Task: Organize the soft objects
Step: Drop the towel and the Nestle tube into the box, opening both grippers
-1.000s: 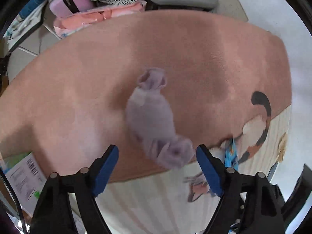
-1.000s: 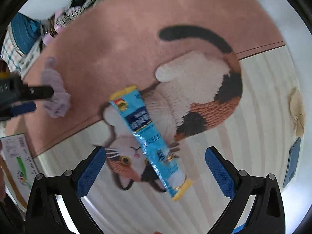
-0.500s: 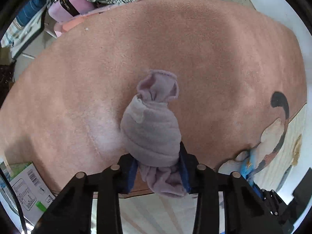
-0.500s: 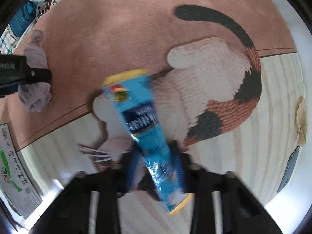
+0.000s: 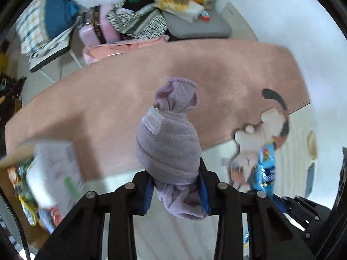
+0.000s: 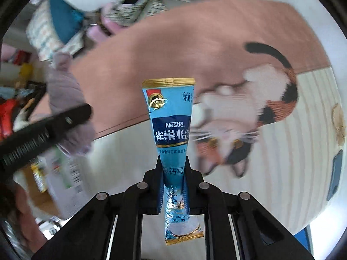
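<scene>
Clutter of bags and cloth (image 5: 138, 23) crowds the far edge of the pink cat rug (image 5: 216, 69); a blurred box (image 5: 54, 169) sits left. Above the rug, the left gripper (image 5: 176, 191) clamps a rolled lilac sock (image 5: 169, 143), and the right gripper (image 6: 173, 186) pinches a blue Nestlé sachet (image 6: 171, 117) upright.

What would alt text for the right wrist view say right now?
The right claw is shut on a blue Nestle sachet, held up off the cat-patterned rug. At left, the left claw grips a lilac rolled sock, with blurred boxes and clutter beyond.
</scene>
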A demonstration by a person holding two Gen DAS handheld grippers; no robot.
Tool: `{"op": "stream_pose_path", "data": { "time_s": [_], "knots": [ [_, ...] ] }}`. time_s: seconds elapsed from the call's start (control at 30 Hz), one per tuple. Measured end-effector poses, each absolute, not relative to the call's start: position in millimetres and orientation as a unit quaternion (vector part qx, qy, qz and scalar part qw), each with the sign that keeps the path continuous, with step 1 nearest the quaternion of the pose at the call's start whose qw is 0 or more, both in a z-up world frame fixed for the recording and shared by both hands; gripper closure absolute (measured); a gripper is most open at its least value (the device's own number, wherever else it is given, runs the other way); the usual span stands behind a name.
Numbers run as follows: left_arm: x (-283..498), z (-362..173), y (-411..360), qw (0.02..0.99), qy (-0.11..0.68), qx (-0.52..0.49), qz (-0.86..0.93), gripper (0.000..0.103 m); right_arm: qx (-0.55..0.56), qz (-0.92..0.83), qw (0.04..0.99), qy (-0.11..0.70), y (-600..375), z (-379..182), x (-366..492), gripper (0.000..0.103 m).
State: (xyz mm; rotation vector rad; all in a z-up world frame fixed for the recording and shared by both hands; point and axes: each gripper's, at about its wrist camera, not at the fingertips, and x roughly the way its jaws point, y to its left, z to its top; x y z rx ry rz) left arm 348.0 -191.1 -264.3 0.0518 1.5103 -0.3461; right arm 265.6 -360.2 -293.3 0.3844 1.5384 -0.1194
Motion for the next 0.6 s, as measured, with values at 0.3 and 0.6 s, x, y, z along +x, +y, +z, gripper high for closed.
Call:
{"op": "stream_pose_path", "data": {
  "time_s": [0.3, 0.6],
  "knots": [
    [288.0, -194.1, -23.6, 0.753, 0.650, -0.027, -0.092, 0.071, 0.176, 0.066, 0.718, 0.670, -187.3, -223.9, 250.0, 0.088],
    [270.6, -219.7, 129.6, 0.738, 0.674, -0.026, 0.000, 0.071, 0.112, 0.102, 0.717, 0.680, -40.6, -225.9, 274.8, 0.088]
  ]
}}
